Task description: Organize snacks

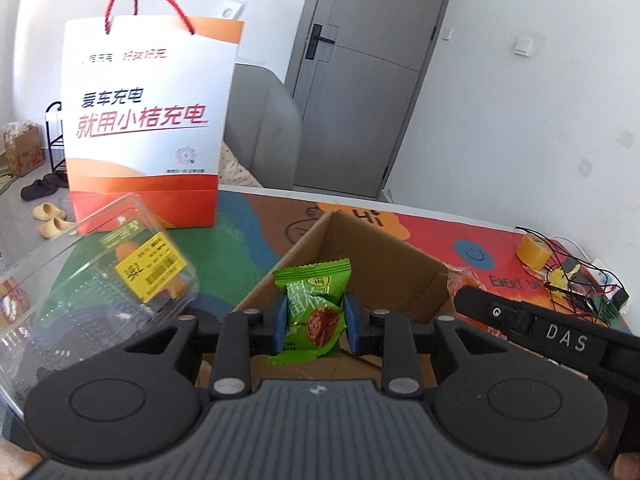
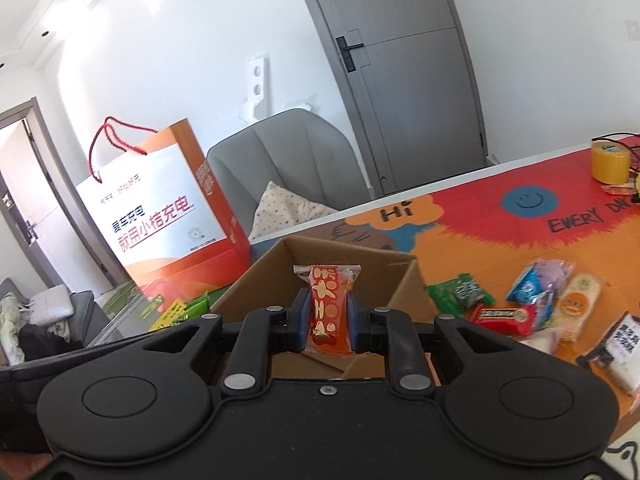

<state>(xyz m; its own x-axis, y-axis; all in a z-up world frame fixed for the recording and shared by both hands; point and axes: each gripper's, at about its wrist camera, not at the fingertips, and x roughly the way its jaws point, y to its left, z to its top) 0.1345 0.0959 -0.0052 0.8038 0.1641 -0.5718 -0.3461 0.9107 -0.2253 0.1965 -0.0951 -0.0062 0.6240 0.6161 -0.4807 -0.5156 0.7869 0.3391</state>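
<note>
This is a lived-in home, a living or dining room. A grey upholstered armchair (image 2: 280, 156) with a dotted cushion (image 2: 286, 208) stands behind the surface (image 2: 472, 236), whose cover is a bright cartoon mat, and a grey interior door (image 1: 360, 76) with a lever handle is set in a white wall. Slippers (image 1: 50, 220) and a shoe rack (image 1: 56, 140) sit on the floor, a sofa (image 2: 60, 312) off to the side.

- My right gripper (image 2: 328, 316) is clamped on an orange snack packet (image 2: 329, 308), held upright.
- Directly beyond the tongs I see an open cardboard box (image 2: 400, 280).
- Right of the tongs, loose snack packets (image 2: 532, 308) lie on the colourful table mat (image 2: 480, 224).
- Left of the tongs stands a paper bag (image 2: 160, 216).
</note>
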